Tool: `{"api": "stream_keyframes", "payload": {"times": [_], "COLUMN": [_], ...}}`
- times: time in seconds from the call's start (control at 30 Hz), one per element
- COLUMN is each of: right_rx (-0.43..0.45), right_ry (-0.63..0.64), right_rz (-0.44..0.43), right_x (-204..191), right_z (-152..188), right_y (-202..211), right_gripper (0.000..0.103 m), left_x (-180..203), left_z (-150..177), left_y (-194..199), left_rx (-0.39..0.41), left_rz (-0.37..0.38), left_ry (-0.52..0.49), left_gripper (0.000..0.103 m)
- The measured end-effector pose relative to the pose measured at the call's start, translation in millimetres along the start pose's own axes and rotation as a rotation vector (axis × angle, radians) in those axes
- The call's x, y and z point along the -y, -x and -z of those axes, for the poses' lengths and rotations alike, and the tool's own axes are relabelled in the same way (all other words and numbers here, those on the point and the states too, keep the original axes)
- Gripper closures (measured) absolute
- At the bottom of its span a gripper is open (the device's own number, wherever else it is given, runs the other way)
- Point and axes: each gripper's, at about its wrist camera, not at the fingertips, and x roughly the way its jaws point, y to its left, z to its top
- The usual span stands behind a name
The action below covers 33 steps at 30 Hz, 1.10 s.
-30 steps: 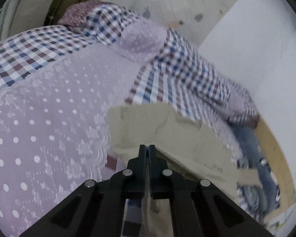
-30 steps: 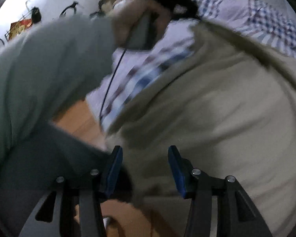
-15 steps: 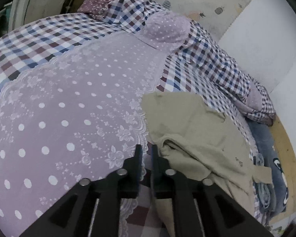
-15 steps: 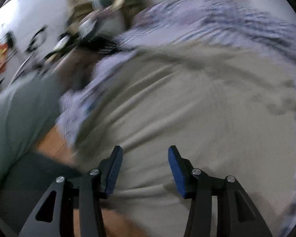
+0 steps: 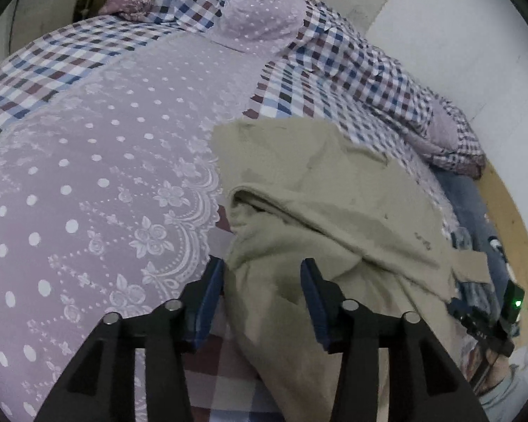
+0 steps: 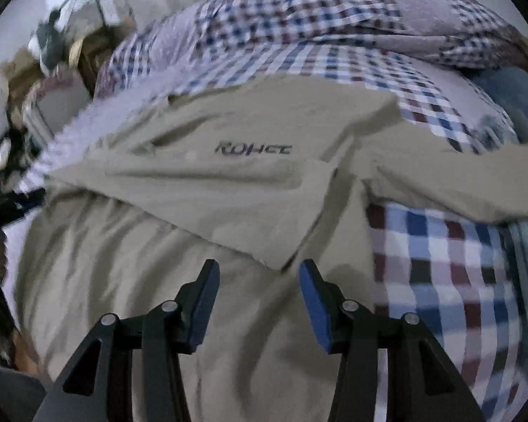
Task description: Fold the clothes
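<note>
Bed, lilac polka-dot and checked cotton cover (image 5: 98,161): unchanged. Crumpled khaki cloth garment (image 5: 320,211) lies on it, one flap folded over. Left gripper (image 5: 262,277) just released bunched edge, jaws apart astride it. Right gripper (image 6: 258,281) swung across, jaws apart, empty above flap corner; next fold pending.

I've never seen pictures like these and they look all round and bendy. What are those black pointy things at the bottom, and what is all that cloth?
Those black things are claws that a person holds, one in each hand. A small camera on each claw looks forward along its two fingers, which makes the picture round. One picture comes from the left claw, the other from the right claw. Both look down at a bed with a lilac dotted cover and a checked sheet. On it lies a rumpled beige T-shirt with dark lettering. The left claw has just been opening; a bunch of the shirt sits between its fingers, apparently not squeezed. The right claw is open and holds nothing.
</note>
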Motion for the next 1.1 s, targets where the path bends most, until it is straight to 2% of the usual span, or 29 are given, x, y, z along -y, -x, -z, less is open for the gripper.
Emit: {"api": "stream_keyframes", "payload": {"times": [0.03, 0.1, 0.13, 0.23, 0.33, 0.5, 0.6, 0.67, 0.73, 0.77, 0.8, 0.9, 1.0, 1.1], "right_rx": [-0.013, -0.021, -0.02, -0.022, -0.028, -0.155, -0.179, -0.155, -0.09, -0.06, -0.031, 0.005, -0.002, -0.043], "right_ry": [0.02, 0.064, 0.085, 0.108, 0.109, 0.125, 0.093, 0.07, 0.066, 0.072, 0.091, 0.164, 0.222, 0.273], "right_rz": [0.01, 0.05, 0.074, 0.11, 0.163, 0.234, 0.286, 0.295, 0.238, 0.194, 0.129, -0.029, -0.171, -0.236], "right_x": [-1, -4, -6, -1, 8, 20, 20, 16, -3, -16, -36, -97, -157, -217], "right_z": [-3, -8, -9, -7, -2, 11, 7, 0, -17, -28, -43, -86, -123, -155], "right_y": [-7, -16, -19, -8, 5, 10, 23, 35, 49, 54, 57, 49, 28, -7], "right_gripper": [0.058, 0.091, 0.102, 0.102, 0.103, 0.101, 0.096, 0.09, 0.076, 0.065, 0.06, 0.06, 0.06, 0.06], "left_x": [-1, -6, -9, -17, -19, -12, -23, -33, -40, -41, -42, -50, -75, -104], "left_z": [0, 2, 3, 6, 11, 17, 14, 12, 12, 12, 12, 8, 2, 1], "left_y": [1, 5, 7, 16, 22, 24, 25, 23, 23, 22, 22, 20, 28, 41], "left_rx": [-0.001, 0.001, 0.003, 0.006, -0.013, -0.019, -0.013, -0.01, -0.004, -0.001, 0.003, 0.024, 0.092, 0.177], "left_rz": [-0.013, -0.024, -0.03, -0.043, -0.063, -0.036, -0.01, 0.025, 0.081, 0.106, 0.129, 0.165, 0.194, 0.251], "left_ry": [0.006, 0.034, 0.047, 0.084, 0.066, 0.023, 0.075, 0.132, 0.168, 0.177, 0.18, 0.225, 0.353, 0.485], "left_gripper": [0.096, 0.097, 0.098, 0.099, 0.099, 0.099, 0.092, 0.081, 0.068, 0.064, 0.057, 0.056, 0.056, 0.054]}}
